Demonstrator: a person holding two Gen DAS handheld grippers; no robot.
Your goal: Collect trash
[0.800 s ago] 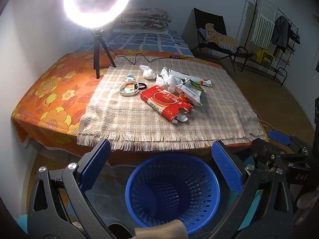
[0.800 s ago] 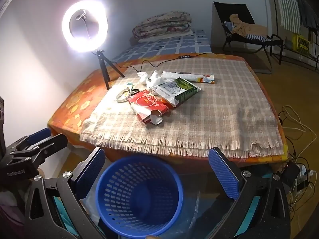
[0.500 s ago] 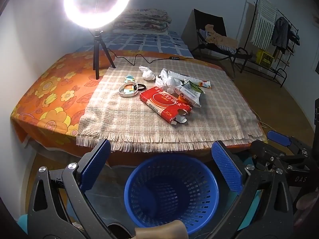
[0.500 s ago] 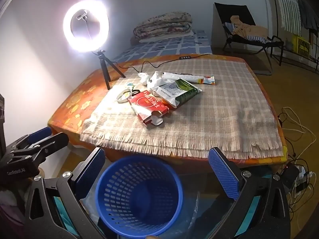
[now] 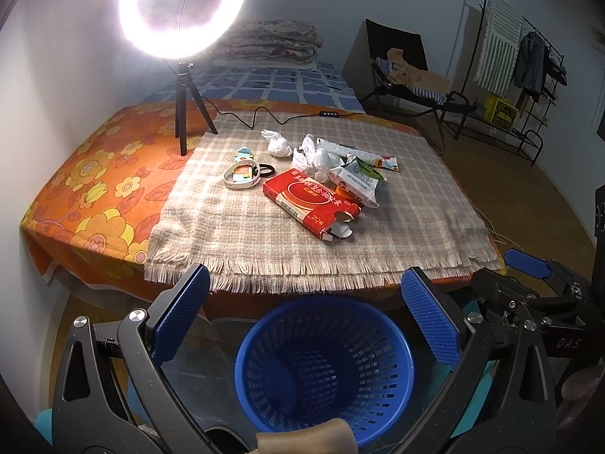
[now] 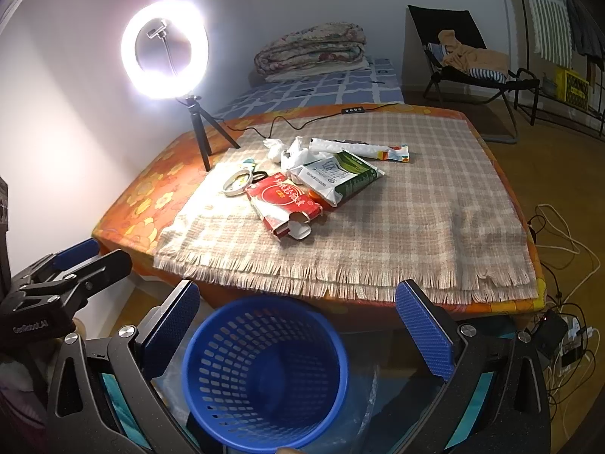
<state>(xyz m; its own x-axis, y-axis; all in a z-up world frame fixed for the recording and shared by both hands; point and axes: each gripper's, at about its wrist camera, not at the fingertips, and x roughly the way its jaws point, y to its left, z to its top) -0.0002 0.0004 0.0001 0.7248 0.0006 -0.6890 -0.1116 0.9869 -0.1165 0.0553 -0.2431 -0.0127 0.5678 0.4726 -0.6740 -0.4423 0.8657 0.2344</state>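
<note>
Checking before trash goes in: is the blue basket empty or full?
Empty: the blue basket stands upright, its bare bottom showing through the open mouth.

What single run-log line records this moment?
stage: start | left gripper: open, empty | right gripper: open, empty | red carton, wrappers, tissues: on checked cloth | blue basket: empty, below front edge

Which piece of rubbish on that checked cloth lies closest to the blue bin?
The red carton, its torn-open end pointing toward the blue basket. The crumpled tissues and the green-and-white packet lie farther back.
</note>
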